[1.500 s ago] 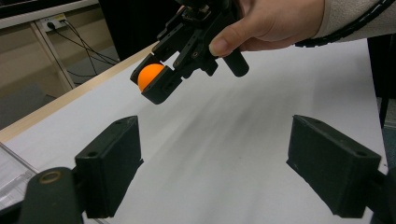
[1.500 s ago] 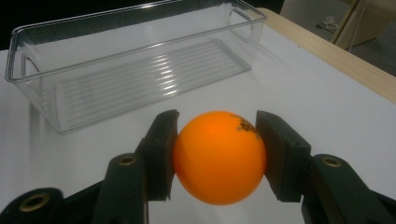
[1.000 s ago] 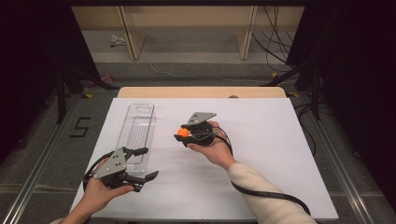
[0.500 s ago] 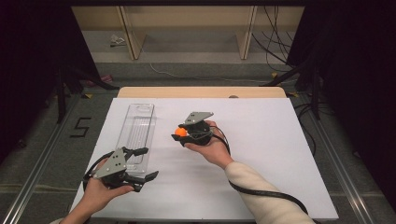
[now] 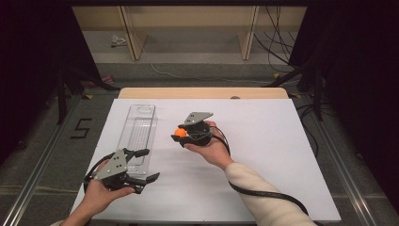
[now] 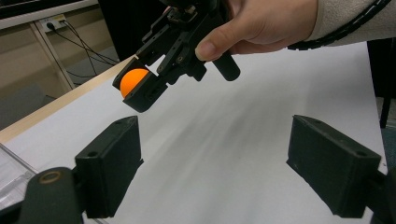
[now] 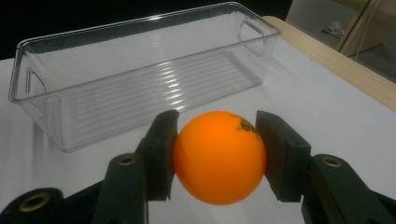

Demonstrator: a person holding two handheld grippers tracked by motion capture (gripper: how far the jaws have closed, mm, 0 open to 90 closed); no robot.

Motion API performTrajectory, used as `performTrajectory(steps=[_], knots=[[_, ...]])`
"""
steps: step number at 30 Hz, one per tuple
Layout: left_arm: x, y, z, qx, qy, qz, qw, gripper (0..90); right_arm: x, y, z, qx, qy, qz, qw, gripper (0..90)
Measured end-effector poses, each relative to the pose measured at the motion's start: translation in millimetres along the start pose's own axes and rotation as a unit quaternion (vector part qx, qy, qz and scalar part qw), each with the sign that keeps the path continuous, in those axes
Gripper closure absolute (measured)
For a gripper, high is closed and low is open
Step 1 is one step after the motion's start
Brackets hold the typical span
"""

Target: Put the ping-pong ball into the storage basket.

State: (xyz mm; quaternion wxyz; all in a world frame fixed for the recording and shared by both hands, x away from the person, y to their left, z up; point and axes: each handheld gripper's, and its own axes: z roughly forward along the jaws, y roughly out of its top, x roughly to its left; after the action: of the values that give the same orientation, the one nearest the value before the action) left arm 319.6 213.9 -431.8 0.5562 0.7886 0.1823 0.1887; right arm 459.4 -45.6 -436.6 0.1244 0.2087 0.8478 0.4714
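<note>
Your right tool (image 5: 180, 137) is clenched on an orange ball (image 5: 180, 133), one black jaw pressed against each side of it. In the right gripper view the ball (image 7: 219, 156) sits squarely between the two pads, with a small dark mark near its top. You hold it in the air above the white worktop (image 5: 263, 155), near the middle, with your right hand (image 5: 210, 147) wrapped around the tool's body and a black cable running back along your pale sleeve (image 5: 263, 193).

Just to the left of the ball lies a clear plastic bin (image 5: 138, 134), long and narrow, open at the top, with a ribbed floor and a handle cutout at each end. The ball is beside the bin, not over it or in it.

Your left tool (image 5: 147, 165) rests at the near left of the worktop, close to the bin's near end. Its jaws are released and stand wide apart with nothing between them. In the left gripper view they frame bare worktop, and farther off you can see the right tool (image 6: 140, 91) gripping the ball (image 6: 132, 82).
</note>
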Motion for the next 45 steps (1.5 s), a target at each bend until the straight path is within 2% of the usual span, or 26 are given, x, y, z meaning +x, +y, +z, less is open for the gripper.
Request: performTrajectory(steps=[45], knots=[[-0.4,0.0,0.1,0.000,-0.003,0.001,1.0000,17.3,4.4,16.3,16.6,0.000,0.010,-0.009,0.9999,51.4]])
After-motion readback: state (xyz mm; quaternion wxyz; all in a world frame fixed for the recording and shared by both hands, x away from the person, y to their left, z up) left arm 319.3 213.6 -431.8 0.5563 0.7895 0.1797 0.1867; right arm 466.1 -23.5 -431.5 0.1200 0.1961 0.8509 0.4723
